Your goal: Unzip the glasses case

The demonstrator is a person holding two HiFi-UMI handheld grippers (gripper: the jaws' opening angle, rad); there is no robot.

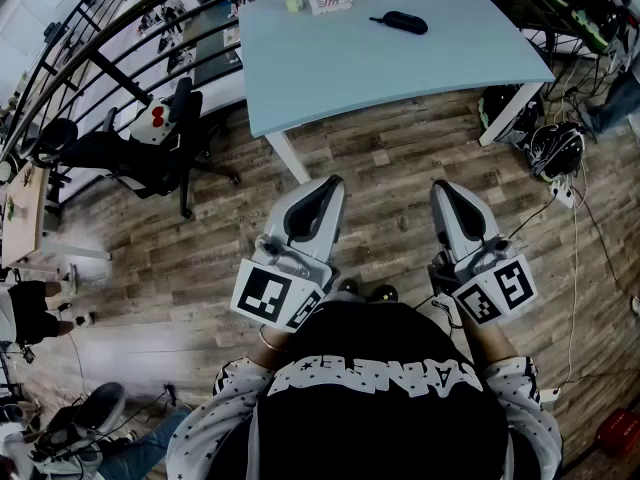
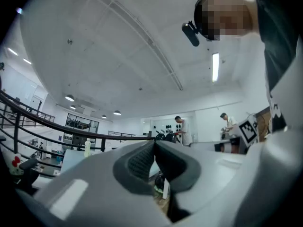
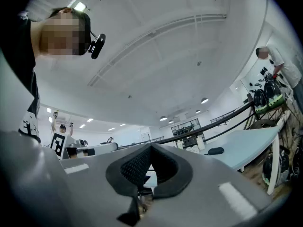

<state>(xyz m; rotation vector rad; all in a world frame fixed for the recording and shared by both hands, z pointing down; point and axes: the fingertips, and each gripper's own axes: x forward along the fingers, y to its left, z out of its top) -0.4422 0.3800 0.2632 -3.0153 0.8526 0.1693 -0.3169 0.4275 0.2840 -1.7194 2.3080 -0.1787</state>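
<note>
Glasses case [image 1: 400, 22]: plain black
Table [image 1: 400, 78]: pale blue top — white legs
Floor [image 1: 400, 158]: grey-brown wood-grain planks
Left gripper [image 1: 328, 182]: light grey shell, black mesh-textured pads, black-and-white square markers
Right gripper [image 1: 441, 186]: the same 3 tones
Sleeves [image 1: 215, 408]: black — speckled with white stars

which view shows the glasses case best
The head view: the glasses case lies whole and unblocked on the table, seen from above. The right gripper view shows the case only as a small dark shape, side-on, far off on the table. The left gripper view does not show it.
</note>
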